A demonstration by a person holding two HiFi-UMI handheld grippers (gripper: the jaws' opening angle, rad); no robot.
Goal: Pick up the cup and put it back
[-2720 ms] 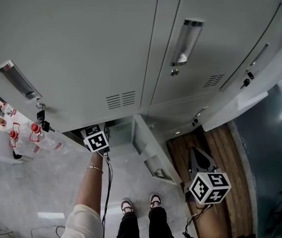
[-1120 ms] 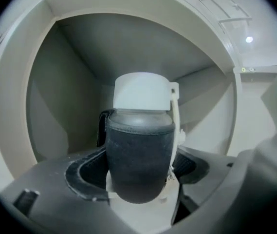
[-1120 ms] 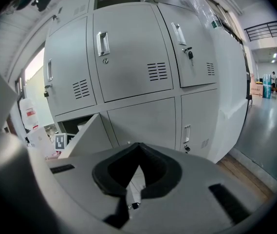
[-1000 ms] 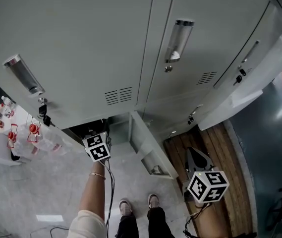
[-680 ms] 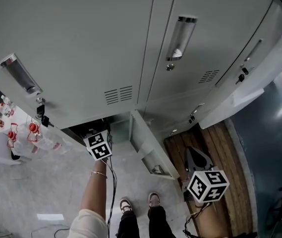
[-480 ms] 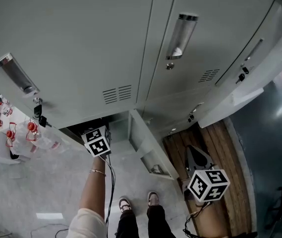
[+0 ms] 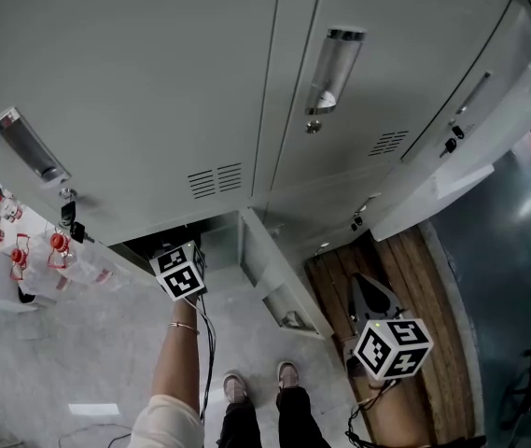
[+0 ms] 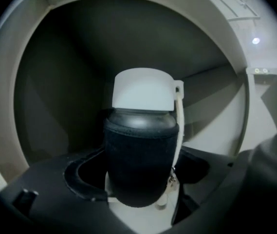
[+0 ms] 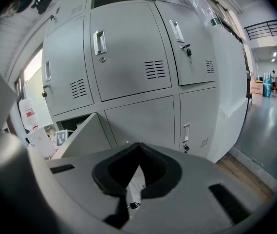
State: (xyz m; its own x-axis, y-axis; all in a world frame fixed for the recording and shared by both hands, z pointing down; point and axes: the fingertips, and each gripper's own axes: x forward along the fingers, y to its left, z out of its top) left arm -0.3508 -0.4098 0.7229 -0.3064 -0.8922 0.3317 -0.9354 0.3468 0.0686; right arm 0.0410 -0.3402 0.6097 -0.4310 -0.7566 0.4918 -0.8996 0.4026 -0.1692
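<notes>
- The left hand-held gripper [image 8: 139,191] grasps the black, white-lidded cup [image 8: 140,145] at frame centre, inside a locker compartment [image 8: 70,62].
- The right hand-held gripper [image 9: 137,174], lower centre, is clenched and empty.

- Grey lockers [image 7: 153,82] fill the top; one low door [image 7: 263,267] stands open.
- Left gripper [image 7: 179,269] sits at that open locker's mouth, with a bracelet [image 7: 182,326] on the bare arm [image 7: 176,367] behind it.
- Right gripper [image 7: 377,306] hangs over wood flooring [image 7: 438,287], well apart from the left.
- Shoes [image 7: 260,381] stand on the grey floor [image 7: 60,362].
- Red-capped bottles [image 7: 55,250] are at the left edge.
</notes>
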